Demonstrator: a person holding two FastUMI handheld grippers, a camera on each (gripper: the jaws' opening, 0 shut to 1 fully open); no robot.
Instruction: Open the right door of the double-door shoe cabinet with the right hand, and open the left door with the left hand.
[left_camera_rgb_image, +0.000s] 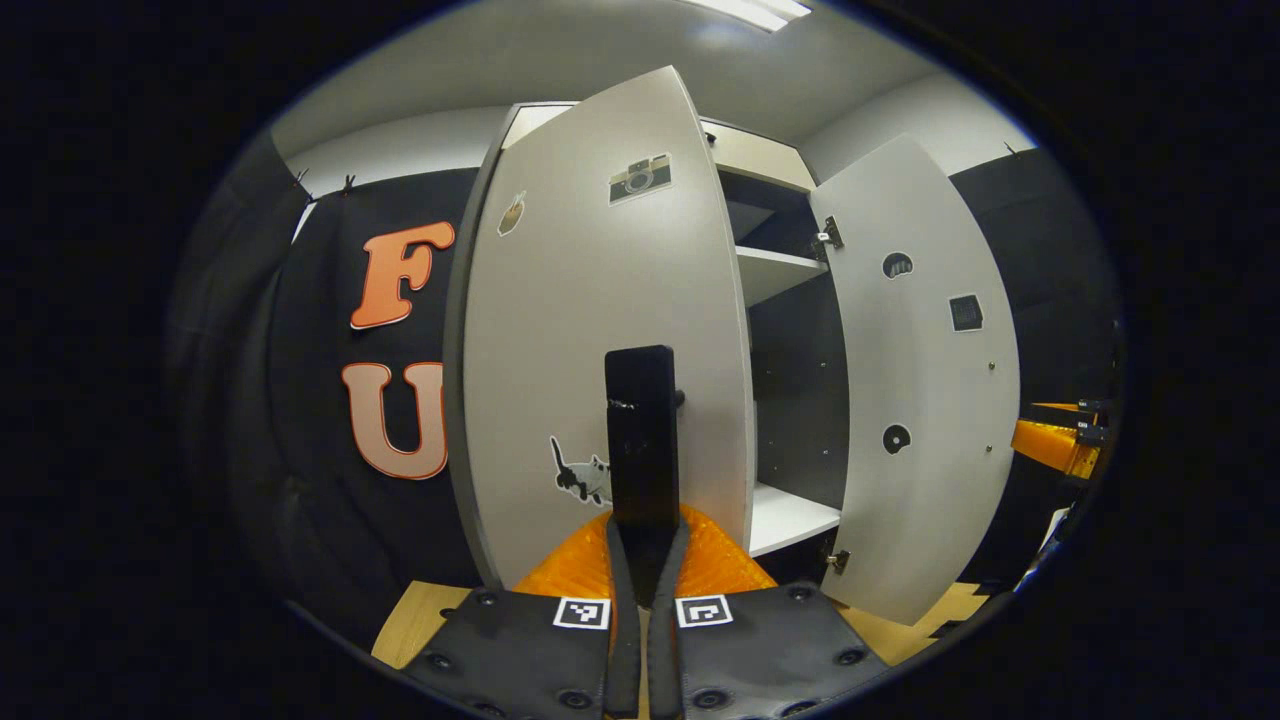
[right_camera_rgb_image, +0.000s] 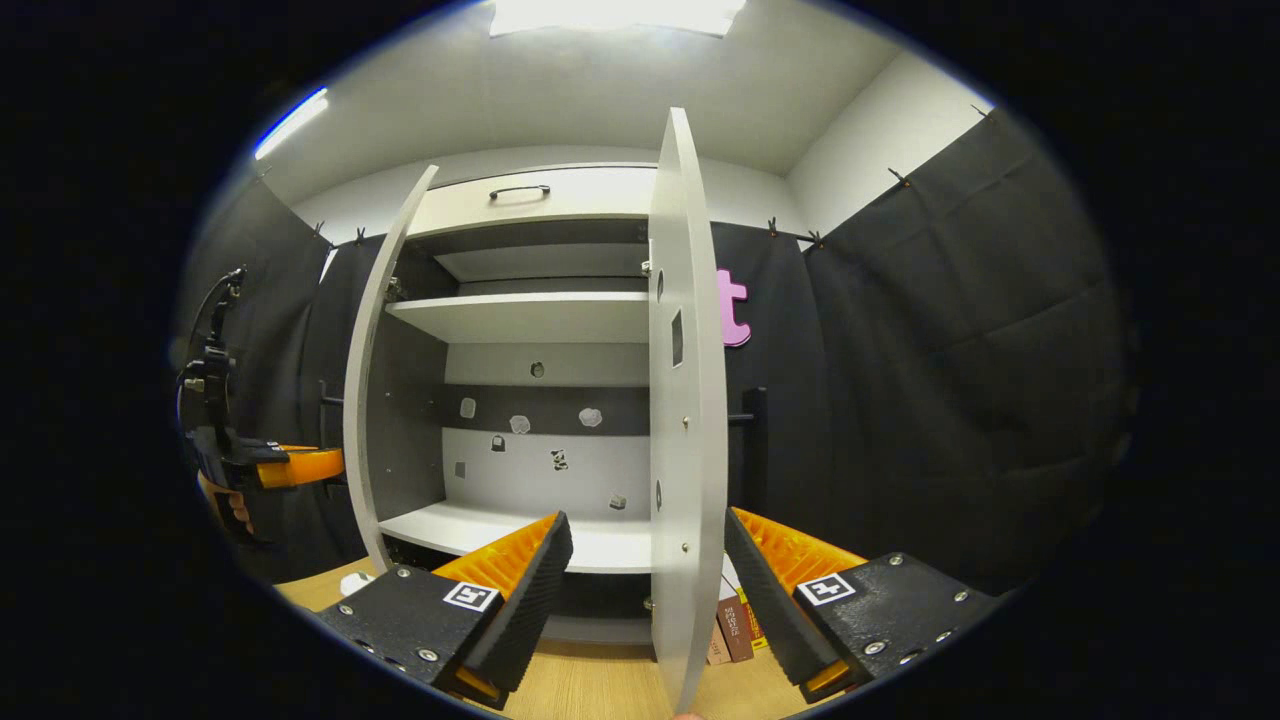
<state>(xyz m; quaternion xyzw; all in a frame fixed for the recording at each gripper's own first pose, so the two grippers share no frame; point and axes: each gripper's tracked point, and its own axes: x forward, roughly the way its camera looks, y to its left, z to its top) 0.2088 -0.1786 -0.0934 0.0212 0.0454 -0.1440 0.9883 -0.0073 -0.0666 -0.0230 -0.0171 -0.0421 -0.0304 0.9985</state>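
Tool fingers of the left tool (left_camera_rgb_image: 641, 440) stand closed together on the black handle (left_camera_rgb_image: 640, 430) of the left door (left_camera_rgb_image: 600, 330), and this door is swung open. In the right gripper view the right tool (right_camera_rgb_image: 640, 585) is wide open, with the edge of the right door (right_camera_rgb_image: 685, 400) standing between its two fingers; I cannot tell if either finger touches it. Both doors of the shoe cabinet (right_camera_rgb_image: 530, 200) are open, so the white shelves (right_camera_rgb_image: 520, 315) and the grey back wall with small stickers are visible. The cabinet stands on a light wooden tabletop (right_camera_rgb_image: 590, 685). Black cloth covers the booth walls around it, and above is a white ceiling with a bright lamp (right_camera_rgb_image: 610, 15). Far at the left side of the right gripper view, the left tool appears again, orange and black.
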